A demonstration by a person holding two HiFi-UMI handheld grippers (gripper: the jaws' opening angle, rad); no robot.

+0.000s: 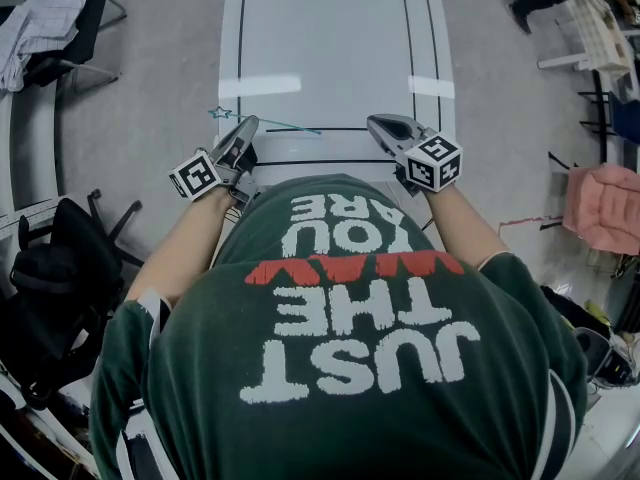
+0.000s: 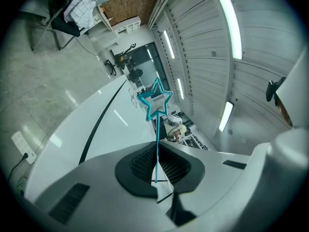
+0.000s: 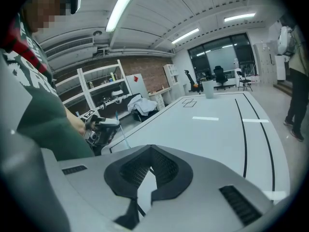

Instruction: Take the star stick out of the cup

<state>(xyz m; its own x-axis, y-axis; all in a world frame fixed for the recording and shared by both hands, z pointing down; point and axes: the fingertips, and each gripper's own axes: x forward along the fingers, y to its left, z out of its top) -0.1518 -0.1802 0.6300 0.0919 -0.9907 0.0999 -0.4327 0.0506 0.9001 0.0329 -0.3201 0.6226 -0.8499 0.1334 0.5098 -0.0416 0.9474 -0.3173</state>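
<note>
- The left hand-held gripper point(image 1: 248, 124) point(image 2: 157, 172) is closed on the thin teal plastic star stick point(image 1: 290, 127) point(image 2: 157, 129).
- The stick is held in the air over the near left part of the white table with black lines point(image 1: 330, 58), well clear of it, with its open star outline pointing left past the table edge.
- The right hand-held gripper point(image 1: 377, 122) point(image 3: 145, 174) hovers over the near right part of the table, its jaws drawn narrow with nothing between them.
</note>
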